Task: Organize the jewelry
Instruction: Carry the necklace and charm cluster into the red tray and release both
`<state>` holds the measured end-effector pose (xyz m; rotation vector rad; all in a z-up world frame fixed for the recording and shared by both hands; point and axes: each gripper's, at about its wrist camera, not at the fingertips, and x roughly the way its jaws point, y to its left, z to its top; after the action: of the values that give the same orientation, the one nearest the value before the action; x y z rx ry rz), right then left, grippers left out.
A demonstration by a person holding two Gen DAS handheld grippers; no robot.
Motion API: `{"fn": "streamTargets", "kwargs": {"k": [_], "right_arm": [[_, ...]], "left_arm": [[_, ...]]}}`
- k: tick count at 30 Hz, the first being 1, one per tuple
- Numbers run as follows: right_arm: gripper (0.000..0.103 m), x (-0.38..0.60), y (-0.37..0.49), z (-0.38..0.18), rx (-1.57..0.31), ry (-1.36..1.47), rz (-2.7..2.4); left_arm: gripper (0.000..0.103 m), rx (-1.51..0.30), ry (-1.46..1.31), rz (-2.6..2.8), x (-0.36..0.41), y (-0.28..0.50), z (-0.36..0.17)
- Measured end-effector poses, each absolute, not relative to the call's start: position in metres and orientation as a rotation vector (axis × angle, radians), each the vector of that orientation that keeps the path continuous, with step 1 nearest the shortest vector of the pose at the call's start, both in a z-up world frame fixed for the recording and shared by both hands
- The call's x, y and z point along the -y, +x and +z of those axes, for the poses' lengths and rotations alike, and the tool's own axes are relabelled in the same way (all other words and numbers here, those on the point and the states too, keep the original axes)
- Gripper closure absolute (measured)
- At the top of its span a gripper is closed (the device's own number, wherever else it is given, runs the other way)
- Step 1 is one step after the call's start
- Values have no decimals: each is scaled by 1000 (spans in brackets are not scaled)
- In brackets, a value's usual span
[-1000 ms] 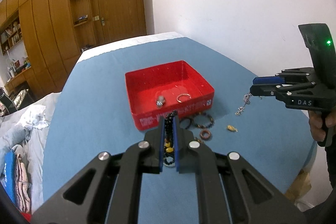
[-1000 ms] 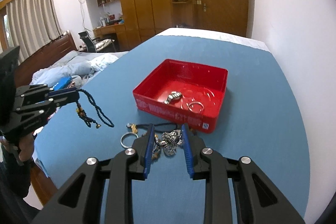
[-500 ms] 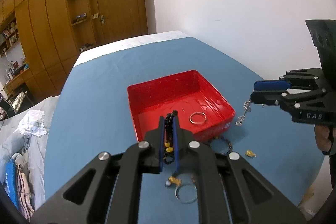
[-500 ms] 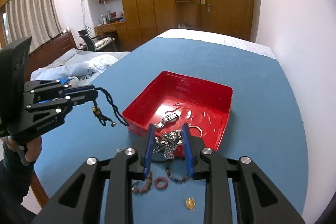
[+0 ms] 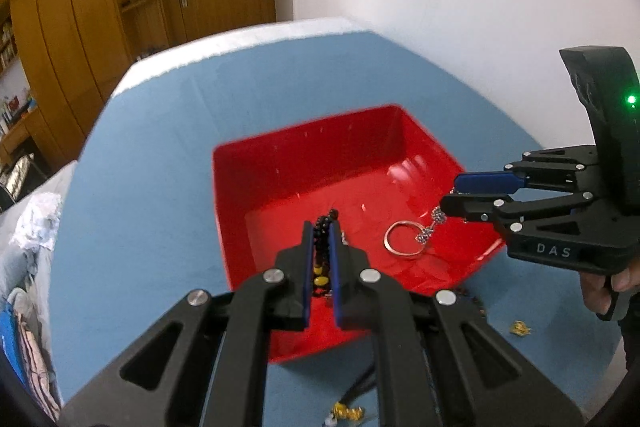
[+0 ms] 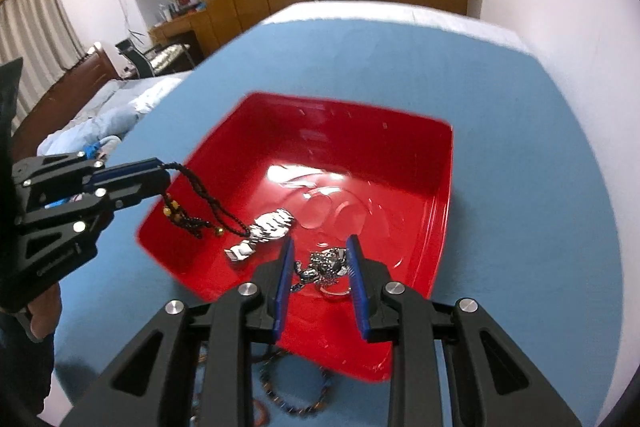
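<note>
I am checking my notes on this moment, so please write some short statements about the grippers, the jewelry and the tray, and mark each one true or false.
1. The left gripper is shut on a black bead necklace. True.
2. The right gripper holds a silver chain over the red tray. True.
3. The tray is empty. False: a ring and a silver watch band lie in it.
4. All the jewelry is already in the tray. False: a bead bracelet and a small gold piece lie on the blue table.
5. The tray is blue. False: it is red.
</note>
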<state>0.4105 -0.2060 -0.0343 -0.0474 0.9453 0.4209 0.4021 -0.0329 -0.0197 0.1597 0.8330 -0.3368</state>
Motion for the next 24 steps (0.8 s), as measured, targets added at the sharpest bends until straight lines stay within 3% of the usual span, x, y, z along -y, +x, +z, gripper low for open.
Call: {"fn": "streamTargets", "kwargs": {"k": [8, 10, 11, 12, 20, 24], "right_arm": [[75, 207, 432, -74, -1016, -58, 403], [70, 207, 433, -77, -1016, -62, 399], [69, 207, 431, -77, -1011, -70, 394], [67, 207, 429, -77, -1007, -72, 394], [63, 213, 390, -47, -936, -69, 403], [62, 216, 348, -30, -888, -71, 415]], "left_arm": [[94, -926, 161, -357, 36, 423, -64], [82, -931, 159, -353, 34, 423, -69], [63, -927, 157, -347, 33, 421, -70], [50, -918, 157, -340, 32, 421, -69], [48, -867, 163, -323, 18, 386, -44], [37, -826, 184, -326, 13, 349, -26]]}}
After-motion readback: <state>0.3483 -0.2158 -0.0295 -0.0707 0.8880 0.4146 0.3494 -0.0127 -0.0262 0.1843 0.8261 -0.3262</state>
